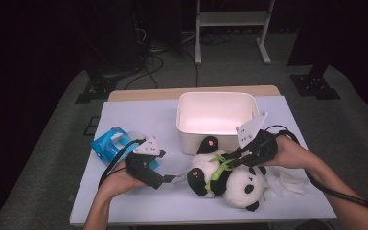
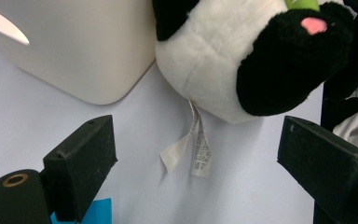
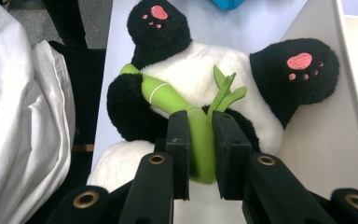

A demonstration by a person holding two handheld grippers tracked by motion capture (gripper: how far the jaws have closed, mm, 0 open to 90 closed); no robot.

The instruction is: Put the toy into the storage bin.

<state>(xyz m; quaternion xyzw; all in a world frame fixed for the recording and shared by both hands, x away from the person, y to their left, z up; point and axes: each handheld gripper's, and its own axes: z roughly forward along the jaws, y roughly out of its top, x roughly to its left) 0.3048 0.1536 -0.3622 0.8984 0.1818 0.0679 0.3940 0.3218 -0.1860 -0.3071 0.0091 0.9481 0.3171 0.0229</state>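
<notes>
A panda plush (image 1: 237,184) lies on its back on the pale blue table top, just in front of the white bin (image 1: 215,95). It hugs a green bamboo stalk (image 1: 219,168). My right gripper (image 1: 232,160) comes in from the right, and in the right gripper view this gripper (image 3: 200,126) is shut on the bamboo stalk (image 3: 168,95) across the panda's (image 3: 200,70) belly. My left gripper (image 1: 170,179) rests low on the table, left of the panda. In its own view the left gripper (image 2: 198,140) stands open, with the panda's (image 2: 214,70) white label (image 2: 193,149) lying between the jaws, untouched.
A blue packet (image 1: 108,143) lies behind the left hand. A crumpled white cloth (image 1: 287,182) sits to the right of the panda, under the right forearm. The bin's wall (image 2: 74,51) stands close beside the plush. Cables trail from both grippers.
</notes>
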